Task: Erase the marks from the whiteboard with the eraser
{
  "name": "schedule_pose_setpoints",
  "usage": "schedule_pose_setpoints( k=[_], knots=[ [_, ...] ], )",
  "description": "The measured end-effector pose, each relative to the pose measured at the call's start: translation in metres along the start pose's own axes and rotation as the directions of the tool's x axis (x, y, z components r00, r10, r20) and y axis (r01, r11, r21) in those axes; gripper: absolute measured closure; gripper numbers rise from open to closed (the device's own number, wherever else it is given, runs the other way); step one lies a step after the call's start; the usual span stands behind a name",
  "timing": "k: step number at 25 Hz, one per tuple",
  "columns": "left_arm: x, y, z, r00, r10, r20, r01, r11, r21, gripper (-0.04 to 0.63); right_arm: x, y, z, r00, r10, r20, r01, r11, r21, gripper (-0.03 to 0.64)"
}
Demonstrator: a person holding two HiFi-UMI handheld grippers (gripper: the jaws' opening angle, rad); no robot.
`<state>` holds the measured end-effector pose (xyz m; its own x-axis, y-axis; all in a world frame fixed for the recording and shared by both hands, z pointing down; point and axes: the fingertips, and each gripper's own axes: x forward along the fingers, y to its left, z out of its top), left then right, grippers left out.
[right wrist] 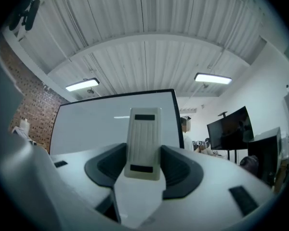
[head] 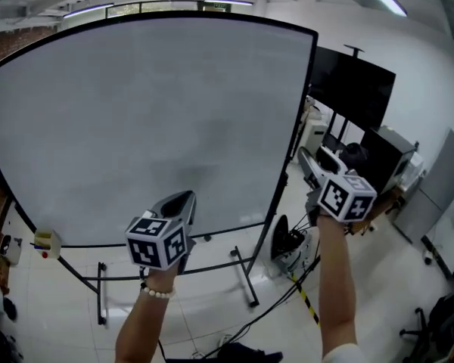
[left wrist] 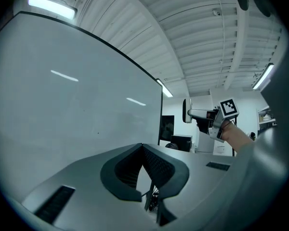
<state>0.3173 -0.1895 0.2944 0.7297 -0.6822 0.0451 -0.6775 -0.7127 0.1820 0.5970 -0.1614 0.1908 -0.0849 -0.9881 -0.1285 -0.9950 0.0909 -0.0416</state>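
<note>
Head view: high, behind both tongs, facing forward-down at whiteboard (head: 151,127) from mid-distance; left tongs (head: 183,201) and right tongs (head: 319,163) in foreground.
Left gripper view: tilted up, close alongside whiteboard, ceiling (left wrist: 207,32) above; catches right tongs off to right.
Right gripper view: tilted up past eraser (right wrist: 143,143) in own jaws; whiteboard farther off.
All three share whiteboard; head and right gripper views share black screen (head: 356,89).

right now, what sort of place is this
Likely an office or lab workspace: a large white whiteboard on a black floor stand, black flat screens on stands beside it, and long strip lights on a ribbed white ceiling. The right gripper grips a pale ribbed eraser.
</note>
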Motion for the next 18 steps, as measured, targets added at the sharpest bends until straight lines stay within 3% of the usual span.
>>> schedule_pose_setpoints(
  k=[8,12,18],
  knots=[
    [0.042,0.0,0.041,0.999,0.0,0.048,-0.002,1.0,0.024,0.603,0.078,-0.057,0.102,0.996,-0.015,0.085,0.015,1.0,-0.005,0.368],
    [0.056,0.003,0.066,0.997,0.004,0.076,-0.008,0.999,0.047,0.603,0.118,-0.079,0.137,0.995,0.005,0.099,-0.008,1.0,0.03,0.368],
    [0.075,0.003,0.084,0.996,-0.002,0.094,-0.003,0.999,0.053,0.603,0.166,-0.105,0.179,0.996,-0.013,0.089,0.014,1.0,-0.008,0.368]
  ],
)
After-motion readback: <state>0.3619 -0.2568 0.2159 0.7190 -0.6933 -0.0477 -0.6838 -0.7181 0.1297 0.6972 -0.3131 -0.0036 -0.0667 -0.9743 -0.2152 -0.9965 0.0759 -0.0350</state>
